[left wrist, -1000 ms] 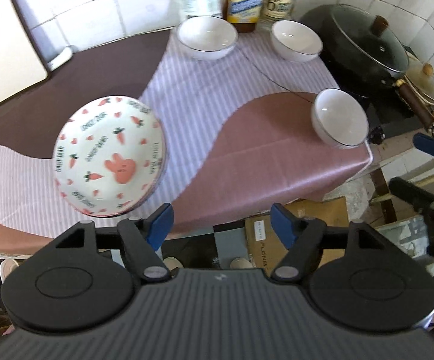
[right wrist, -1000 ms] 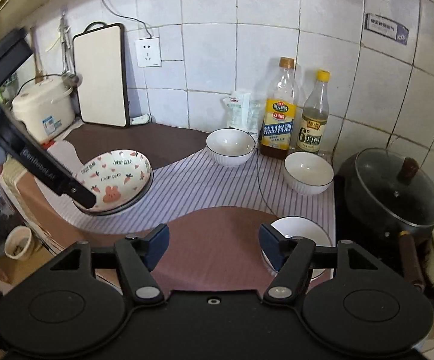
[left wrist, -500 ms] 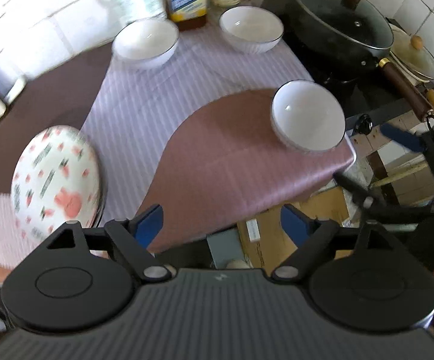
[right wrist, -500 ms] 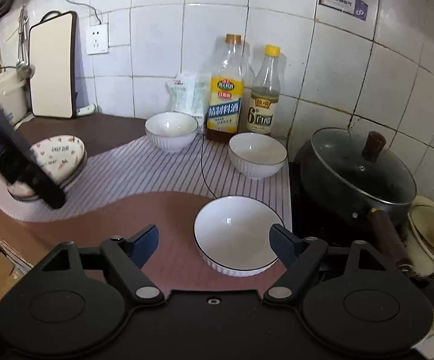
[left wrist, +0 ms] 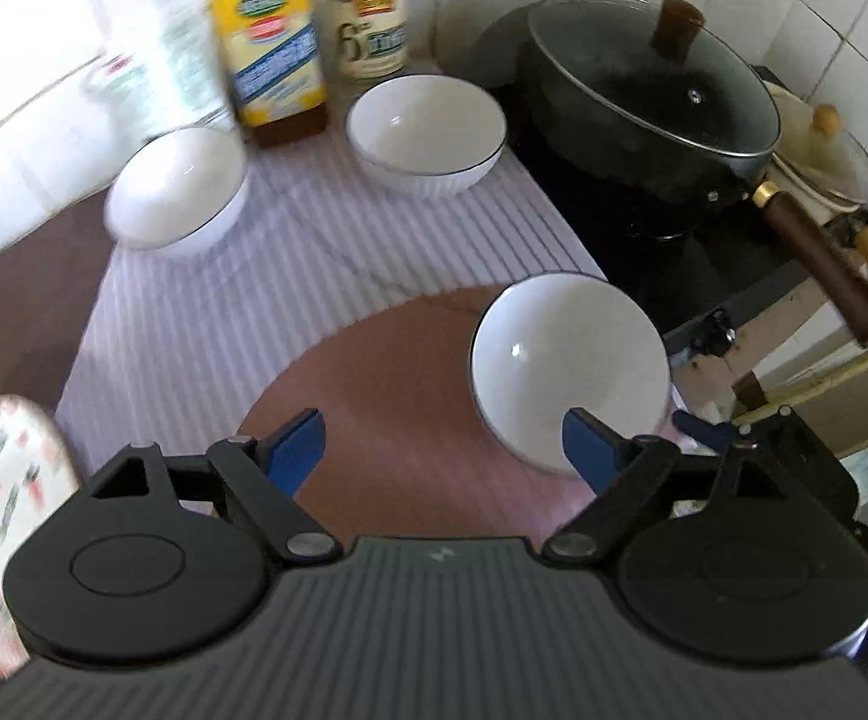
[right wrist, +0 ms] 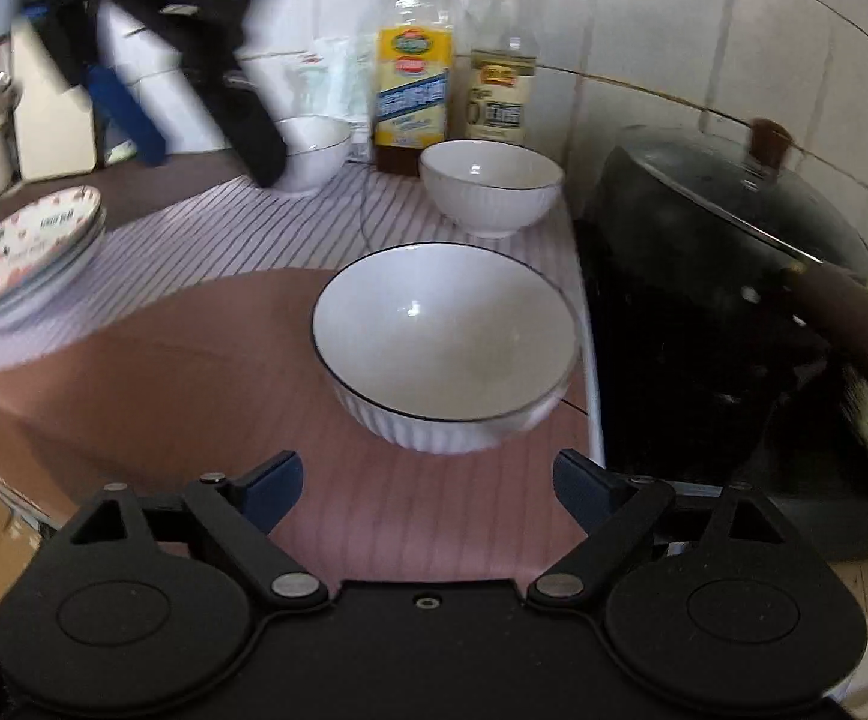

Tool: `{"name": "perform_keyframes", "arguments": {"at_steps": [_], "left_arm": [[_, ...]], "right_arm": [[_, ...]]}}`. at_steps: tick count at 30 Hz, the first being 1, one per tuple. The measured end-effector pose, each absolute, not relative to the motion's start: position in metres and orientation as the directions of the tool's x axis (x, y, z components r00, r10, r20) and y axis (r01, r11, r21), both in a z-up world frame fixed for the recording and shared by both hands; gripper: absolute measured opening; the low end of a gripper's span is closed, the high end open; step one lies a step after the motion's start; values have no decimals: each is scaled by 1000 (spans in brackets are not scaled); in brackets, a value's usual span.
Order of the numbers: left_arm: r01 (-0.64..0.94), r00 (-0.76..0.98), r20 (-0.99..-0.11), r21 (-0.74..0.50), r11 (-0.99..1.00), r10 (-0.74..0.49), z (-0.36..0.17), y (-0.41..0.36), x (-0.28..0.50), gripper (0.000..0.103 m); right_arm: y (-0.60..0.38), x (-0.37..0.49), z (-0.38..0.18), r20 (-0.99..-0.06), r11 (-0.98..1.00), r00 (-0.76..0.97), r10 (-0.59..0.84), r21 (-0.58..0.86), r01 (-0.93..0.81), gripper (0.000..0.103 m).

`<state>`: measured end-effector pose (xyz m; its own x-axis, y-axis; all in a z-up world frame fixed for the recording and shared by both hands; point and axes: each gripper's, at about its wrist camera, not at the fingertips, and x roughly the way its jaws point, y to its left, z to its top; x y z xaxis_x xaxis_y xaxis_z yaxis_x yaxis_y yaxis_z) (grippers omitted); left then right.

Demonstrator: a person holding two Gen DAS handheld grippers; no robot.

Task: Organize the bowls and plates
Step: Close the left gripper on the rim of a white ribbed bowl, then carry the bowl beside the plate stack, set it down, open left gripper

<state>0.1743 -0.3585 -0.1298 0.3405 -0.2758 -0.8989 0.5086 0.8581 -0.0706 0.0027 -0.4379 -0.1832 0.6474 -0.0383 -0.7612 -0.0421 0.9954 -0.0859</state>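
We have both tools empty here, each with its blue pads spread wide. The right tool point(right wrist: 425, 477) sits low at the front edge of the worktop point(right wrist: 164, 378), lined up with the nearest white bowl point(right wrist: 443, 348), which fills the gap between its pads without being touched. We judge this to be the approach to a grasp: the wide spread suits a rim that broad, and the low angle would let one pad slip inside the bowl while the other takes the ribbed outer wall.

That bowl stands near the front right corner of the worktop, just beside the black stove and the lidded wok point(right wrist: 734, 222). It is close to the edge, so a clumsy nudge could push it toward the drop or against the stove.

Our left tool point(left wrist: 443, 450) hangs higher above the front edge, also pointed toward that bowl point(left wrist: 566, 354), though we cannot tell whether it means to help or only pass over.

Two more white bowls wait at the back edge: one point(right wrist: 491, 186) in front of the two bottles point(right wrist: 413, 60), another point(left wrist: 176, 192) further left. The patterned plates point(right wrist: 26, 252) are already stacked by the left edge, so we read the plates as sorted and the bowls as the remaining work, likely to be nested together.
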Motion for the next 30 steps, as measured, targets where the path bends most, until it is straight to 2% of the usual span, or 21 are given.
{"name": "perform_keyframes", "arguments": {"at_steps": [6, 9, 11, 13, 16, 20, 23, 27, 30], "left_arm": [[471, 302, -909, -120, 874, -287, -181, -375, 189, 87], [457, 258, -918, -158, 875, -300, -196, -377, 190, 83], [424, 236, -922, -187, 886, -307, -202, -374, 191, 77], [401, 219, -923, -211, 891, -317, -207, -370, 193, 50], [383, 214, -912, -251, 889, -349, -210, -364, 194, 28], [387, 226, -905, -256, 886, -360, -208, -361, 192, 10], [402, 237, -902, -248, 881, -361, -206, -357, 190, 10], [373, 224, -898, -281, 885, -379, -204, -344, 188, 10], [349, 234, -898, -280, 894, -373, -200, -332, 183, 10]], "right_arm": [[-442, 10, -204, -707, 995, 704, -62, -102, -15, 93], [-447, 12, -207, -678, 997, 732, -57, -82, 2, 93], [-449, 15, -208, -672, 998, 740, -35, -60, -7, 95], [-451, 18, -211, -669, 999, 743, -18, -32, -4, 98], [-454, 19, -216, -657, 1000, 754, -3, 5, 8, 98], [-447, 19, -218, -642, 1000, 767, 12, -7, -22, 98], [-440, 15, -216, -633, 998, 774, 18, -35, -51, 98], [-443, 16, -212, -649, 998, 759, 55, 22, -54, 97], [-433, 15, -209, -648, 997, 759, 65, 10, -78, 97]]}}
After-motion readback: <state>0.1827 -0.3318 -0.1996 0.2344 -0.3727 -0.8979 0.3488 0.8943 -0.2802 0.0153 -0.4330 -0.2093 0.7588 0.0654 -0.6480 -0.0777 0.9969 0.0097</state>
